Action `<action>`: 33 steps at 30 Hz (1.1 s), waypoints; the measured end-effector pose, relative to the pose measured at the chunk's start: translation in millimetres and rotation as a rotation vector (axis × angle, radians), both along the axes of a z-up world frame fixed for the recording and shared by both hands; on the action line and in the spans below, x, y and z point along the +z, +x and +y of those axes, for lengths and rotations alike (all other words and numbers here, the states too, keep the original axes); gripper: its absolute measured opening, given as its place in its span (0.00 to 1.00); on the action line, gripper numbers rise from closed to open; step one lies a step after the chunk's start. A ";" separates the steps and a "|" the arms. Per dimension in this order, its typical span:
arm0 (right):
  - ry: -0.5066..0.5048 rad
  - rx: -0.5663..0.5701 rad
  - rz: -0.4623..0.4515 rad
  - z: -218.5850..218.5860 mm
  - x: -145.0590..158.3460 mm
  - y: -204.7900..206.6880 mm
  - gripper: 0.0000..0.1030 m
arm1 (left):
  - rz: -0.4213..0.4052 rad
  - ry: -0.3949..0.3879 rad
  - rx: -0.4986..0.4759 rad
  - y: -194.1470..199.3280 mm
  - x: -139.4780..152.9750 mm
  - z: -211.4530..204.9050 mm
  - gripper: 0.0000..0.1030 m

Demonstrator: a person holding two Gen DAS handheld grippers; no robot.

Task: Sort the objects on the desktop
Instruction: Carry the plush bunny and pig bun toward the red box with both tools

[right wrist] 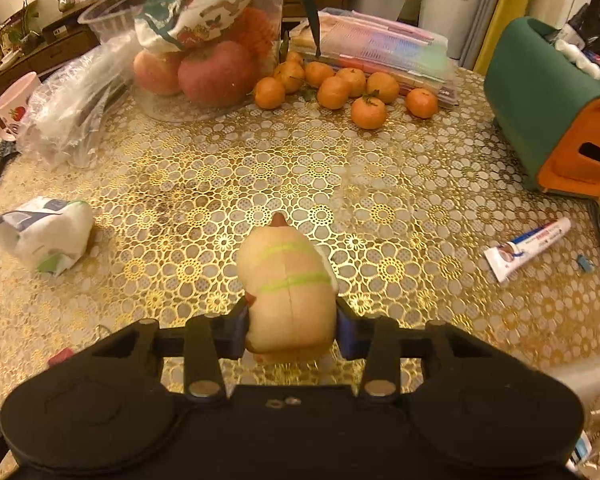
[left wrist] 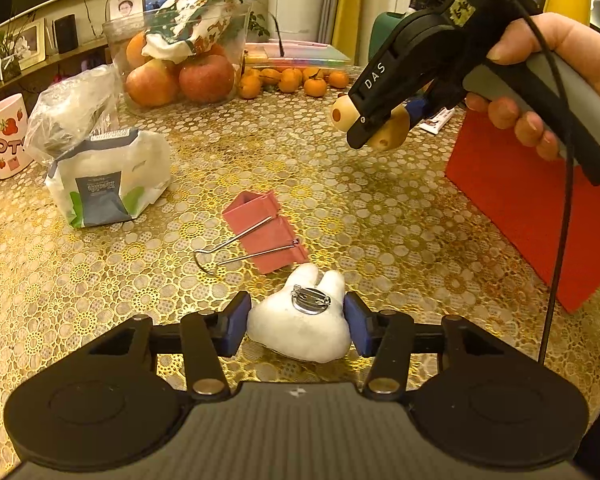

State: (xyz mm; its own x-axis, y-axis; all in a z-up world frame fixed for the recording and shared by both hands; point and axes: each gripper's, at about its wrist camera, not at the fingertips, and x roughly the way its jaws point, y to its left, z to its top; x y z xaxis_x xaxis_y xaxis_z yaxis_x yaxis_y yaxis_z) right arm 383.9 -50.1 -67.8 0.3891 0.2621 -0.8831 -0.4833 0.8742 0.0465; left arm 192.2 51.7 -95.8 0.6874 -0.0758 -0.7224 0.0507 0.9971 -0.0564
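Both views are lit by warm, yellowish indoor light, and glints are thrown off the gold-patterned tablecloth (left wrist: 380, 216). Straight lines are bent at the edges by fisheye distortion. Slight motion blur is seen throughout the right wrist view.

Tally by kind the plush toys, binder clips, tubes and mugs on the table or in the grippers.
Plush toys: 2 (white plush, tan plush)
Binder clips: 1
Tubes: 1
Mugs: 1
Total: 5
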 end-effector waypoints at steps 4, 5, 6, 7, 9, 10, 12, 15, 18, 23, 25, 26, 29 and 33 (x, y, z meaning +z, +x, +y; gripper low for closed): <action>0.013 0.005 -0.009 -10.5 12.5 -14.8 0.39 | -0.016 0.003 -0.008 -6.5 9.1 -5.8 0.48; 0.016 0.009 -0.011 -13.1 15.5 -19.5 0.39 | -0.021 0.004 -0.009 -8.1 11.7 -7.2 0.48; 0.016 0.012 -0.015 -15.8 18.3 -24.2 0.39 | -0.026 0.005 -0.010 -9.9 14.5 -8.8 0.48; 0.014 0.015 -0.019 -18.5 21.1 -29.1 0.39 | -0.031 0.006 -0.010 -11.5 17.1 -10.2 0.48; 0.019 0.017 -0.023 -25.3 25.6 -37.7 0.39 | -0.039 0.008 -0.010 -15.1 21.8 -13.4 0.48; 0.022 0.019 -0.024 -29.1 28.2 -41.6 0.39 | -0.041 0.006 -0.011 -16.8 24.0 -15.0 0.48; 0.028 0.018 -0.028 -36.4 33.2 -49.1 0.39 | -0.045 0.003 -0.012 -20.5 28.1 -18.2 0.48; 0.038 0.015 -0.035 -46.3 41.9 -58.6 0.39 | -0.050 -0.004 -0.017 -25.2 34.9 -22.3 0.48; 0.048 0.012 -0.047 -55.4 51.6 -68.5 0.39 | -0.055 -0.019 -0.023 -29.6 43.1 -26.4 0.48; 0.073 0.004 -0.055 -72.5 65.7 -84.6 0.39 | -0.063 -0.025 -0.032 -34.9 57.6 -34.1 0.48; 0.081 0.002 -0.060 -80.1 70.6 -91.7 0.39 | -0.072 -0.016 -0.041 -36.6 63.9 -38.3 0.48; 0.085 0.002 -0.062 -83.4 73.1 -94.8 0.39 | -0.077 -0.013 -0.043 -36.6 66.5 -40.0 0.48; 0.097 -0.003 -0.072 -94.7 81.5 -104.0 0.39 | -0.077 -0.029 -0.053 -35.9 74.9 -45.5 0.48; 0.108 -0.009 -0.085 -111.3 91.3 -114.4 0.39 | -0.072 -0.049 -0.074 -33.4 84.4 -56.8 0.48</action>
